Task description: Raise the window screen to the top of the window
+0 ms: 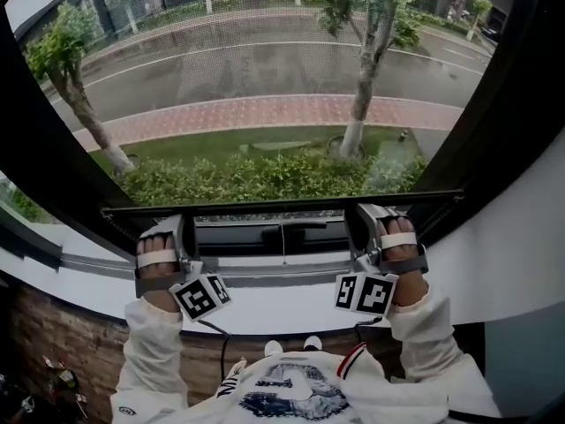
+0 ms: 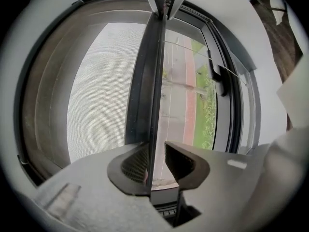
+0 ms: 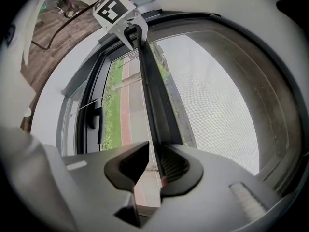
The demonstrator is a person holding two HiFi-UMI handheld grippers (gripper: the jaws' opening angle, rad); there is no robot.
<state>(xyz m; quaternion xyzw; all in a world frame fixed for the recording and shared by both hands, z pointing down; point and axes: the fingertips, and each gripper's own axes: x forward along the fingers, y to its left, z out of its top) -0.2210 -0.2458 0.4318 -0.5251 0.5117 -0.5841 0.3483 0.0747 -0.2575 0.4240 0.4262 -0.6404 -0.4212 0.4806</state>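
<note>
Screen (image 1: 265, 60) is stretched across the window, its bar (image 1: 282, 204) low, just above the sill (image 1: 282, 278). The left gripper (image 2: 155, 147) is part-spread astride the bar, with one pad touched and the other clear. The right gripper (image 3: 154, 149) is set likewise. The frame (image 1: 481, 140) is seen close at both ends — mesh fills the pane above.

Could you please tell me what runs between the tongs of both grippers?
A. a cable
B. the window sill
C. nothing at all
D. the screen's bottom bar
D: in each gripper view the bar passes between the tongs of the left gripper and the right gripper, lying against one pad with a gap at the other.
</note>
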